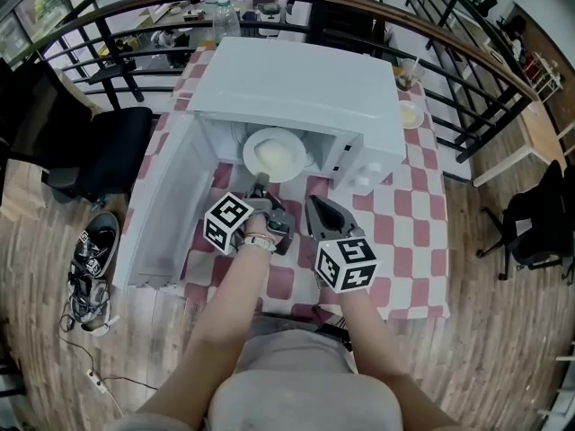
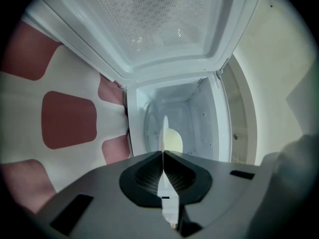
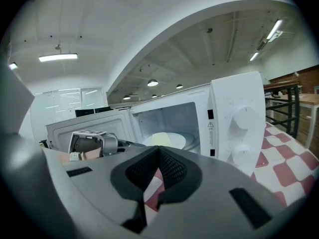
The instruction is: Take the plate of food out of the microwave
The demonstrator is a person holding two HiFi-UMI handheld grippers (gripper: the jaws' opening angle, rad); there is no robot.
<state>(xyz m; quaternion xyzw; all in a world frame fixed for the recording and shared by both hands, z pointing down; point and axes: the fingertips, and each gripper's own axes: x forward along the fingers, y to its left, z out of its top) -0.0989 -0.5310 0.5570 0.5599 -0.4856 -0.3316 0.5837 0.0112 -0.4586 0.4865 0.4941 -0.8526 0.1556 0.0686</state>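
Round white plate [image 1: 278,155] carrying pale yellow food [image 1: 273,158] is sitting in the mouth of the boxy white microwave [image 1: 296,88]. It is not out yet, and its near rim is pointing toward the person. Left claw [image 1: 261,187] is clenching that near rim. In the left gripper view the plate is showing edge-on as a thin white line [image 2: 164,133] pinched between the closed jaws. Right claw [image 1: 316,206] is hanging just beside it, in front of the control panel [image 1: 355,155], with jaws closed together on nothing. Only the red-and-white checked cloth [image 3: 152,188] is showing behind its tips. The white microwave door [image 1: 166,205] is standing swung wide to the left above the worktop [image 1: 409,214].

Step in hand, as I'm reading it, is drawing the plate out. Doing it well is probably meaning:
- Pulling straight back toward the person and keeping the plate level, since a one-edge pinch is likely letting the far side droop and the food slide.
- Raising the rim a touch to clear the cavity sill.
- Opening the free right claw to take the other rim.
- Staying clear of the door.
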